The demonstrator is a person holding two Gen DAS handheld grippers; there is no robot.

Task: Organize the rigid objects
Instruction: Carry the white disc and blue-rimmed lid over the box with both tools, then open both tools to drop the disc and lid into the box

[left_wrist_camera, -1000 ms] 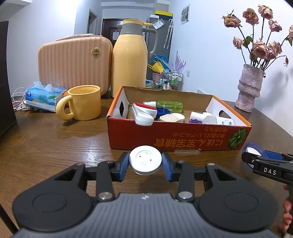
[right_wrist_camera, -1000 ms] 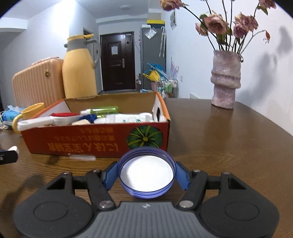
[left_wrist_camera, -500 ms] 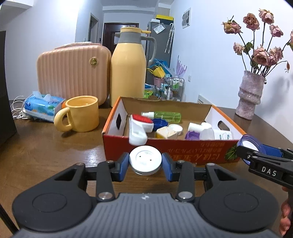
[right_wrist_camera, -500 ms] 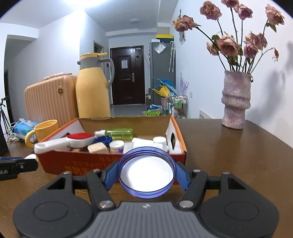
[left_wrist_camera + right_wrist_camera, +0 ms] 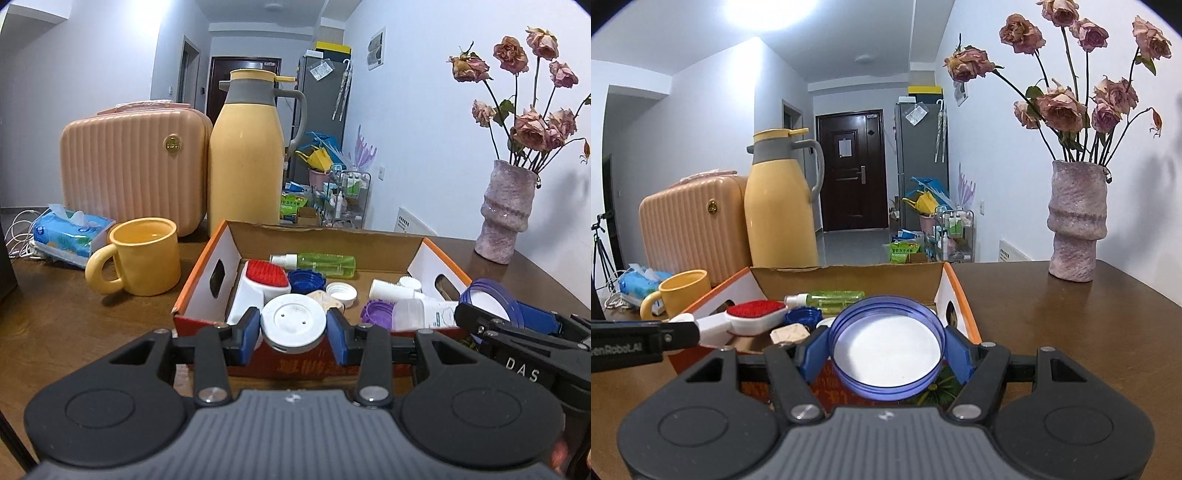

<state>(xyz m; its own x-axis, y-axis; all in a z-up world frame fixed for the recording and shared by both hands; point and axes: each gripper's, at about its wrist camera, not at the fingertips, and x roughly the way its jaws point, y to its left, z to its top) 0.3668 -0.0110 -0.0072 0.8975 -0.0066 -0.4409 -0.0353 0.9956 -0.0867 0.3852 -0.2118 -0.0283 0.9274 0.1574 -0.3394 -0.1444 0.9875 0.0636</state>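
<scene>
My left hand-held gripper (image 5: 294, 329) pinches one round white plastic cap (image 5: 294, 325) between its blue pads, held over the near edge of the orange cardboard box (image 5: 207, 269). My right hand-held gripper (image 5: 886, 352) clamps one translucent blue lid with a white liner (image 5: 886, 352), at the box's near right corner. Inside I count one green spray bottle (image 5: 317, 261), one red-bristled white brush (image 5: 258, 284), one blue cap (image 5: 306, 278) and one purple cap (image 5: 375, 310). On the wooden tabletop (image 5: 1071, 314) stand one yellow mug (image 5: 142, 256), one yellow thermos jug (image 5: 245, 158) and one pink vase (image 5: 506, 214).
</scene>
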